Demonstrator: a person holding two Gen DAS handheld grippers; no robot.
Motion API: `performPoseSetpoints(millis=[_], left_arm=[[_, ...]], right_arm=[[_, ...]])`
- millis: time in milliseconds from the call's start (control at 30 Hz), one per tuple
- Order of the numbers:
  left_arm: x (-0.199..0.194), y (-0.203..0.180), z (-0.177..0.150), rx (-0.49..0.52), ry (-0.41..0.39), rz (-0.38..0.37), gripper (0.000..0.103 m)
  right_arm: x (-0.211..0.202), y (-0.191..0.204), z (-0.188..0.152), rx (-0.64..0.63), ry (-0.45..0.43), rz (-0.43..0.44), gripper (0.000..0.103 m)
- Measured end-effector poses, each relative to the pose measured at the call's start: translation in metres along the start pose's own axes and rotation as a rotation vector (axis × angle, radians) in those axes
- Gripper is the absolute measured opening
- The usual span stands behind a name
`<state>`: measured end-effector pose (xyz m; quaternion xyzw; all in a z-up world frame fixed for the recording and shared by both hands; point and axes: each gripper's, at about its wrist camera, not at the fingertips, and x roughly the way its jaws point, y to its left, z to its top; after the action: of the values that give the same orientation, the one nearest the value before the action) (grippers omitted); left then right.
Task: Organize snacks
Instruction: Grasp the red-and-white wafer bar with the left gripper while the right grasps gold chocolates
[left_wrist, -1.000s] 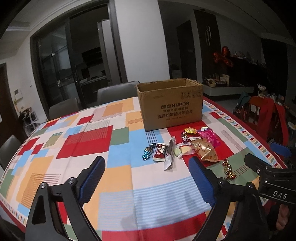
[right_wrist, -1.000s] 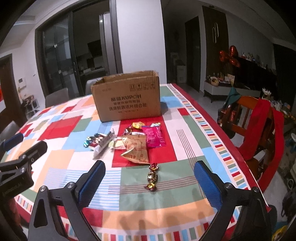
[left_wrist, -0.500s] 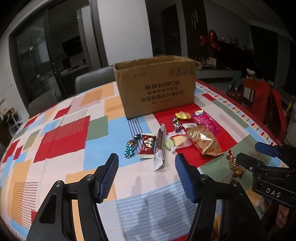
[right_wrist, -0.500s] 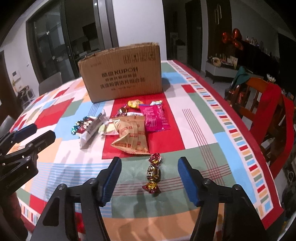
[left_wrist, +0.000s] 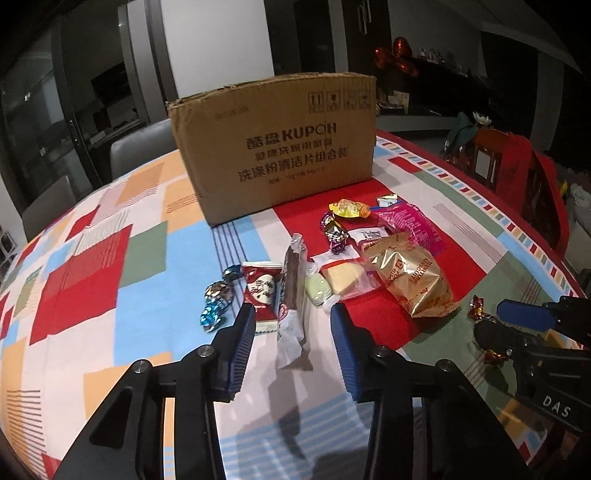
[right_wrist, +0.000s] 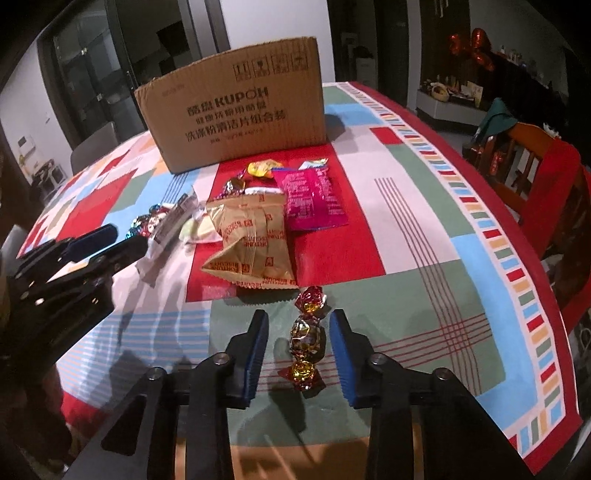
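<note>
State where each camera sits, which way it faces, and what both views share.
Left wrist: sits on the left tool, angled down at the table; its closing jaws flank a long wafer packet; the right tool shows at right.
Right wrist: sits on the right tool, angled down; its closing jaws flank a red-gold candy; the left tool shows at left.
Shared: cardboard box, gold snack bag.
</note>
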<state>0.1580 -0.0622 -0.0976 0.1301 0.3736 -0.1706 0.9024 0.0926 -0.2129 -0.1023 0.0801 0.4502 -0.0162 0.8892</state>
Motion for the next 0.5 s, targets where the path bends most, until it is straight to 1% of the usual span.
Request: performPoseSetpoints(millis=[33,100,133,300,333,433,500], left_arm=[[0.003,-0.001,0.001,0.002,0.001,0.003,0.041],[0.009,0.000,0.002,0.002,0.011,-0.001,0.036],[0.011,0.000,0.003,0.001,0.013,-0.002,0.035],[0.025,-0.001,0.003,0.002,0.038,0.007,0.034],[0.028,0.000,0.003,-0.002,0.045,0.001,0.034],[0.034,0.000,0.002,-0.010,0.065,-0.004,0.029],[0.038,0.001,0.001,-0.020,0.080,-0.005,0.021]], right_arm=[[0.001,0.000,-0.001,-0.003,0.004,0.000,0.034],[0.003,0.000,0.000,-0.006,0.009,0.001,0.031],[0.004,0.000,0.000,-0.008,0.012,0.002,0.029],[0.010,-0.002,0.001,-0.008,0.027,0.000,0.023],[0.011,-0.003,0.001,-0.008,0.030,-0.001,0.019],[0.012,-0.002,0.002,-0.017,0.023,-0.007,0.019],[0.012,-0.002,0.003,-0.021,0.021,-0.012,0.019]])
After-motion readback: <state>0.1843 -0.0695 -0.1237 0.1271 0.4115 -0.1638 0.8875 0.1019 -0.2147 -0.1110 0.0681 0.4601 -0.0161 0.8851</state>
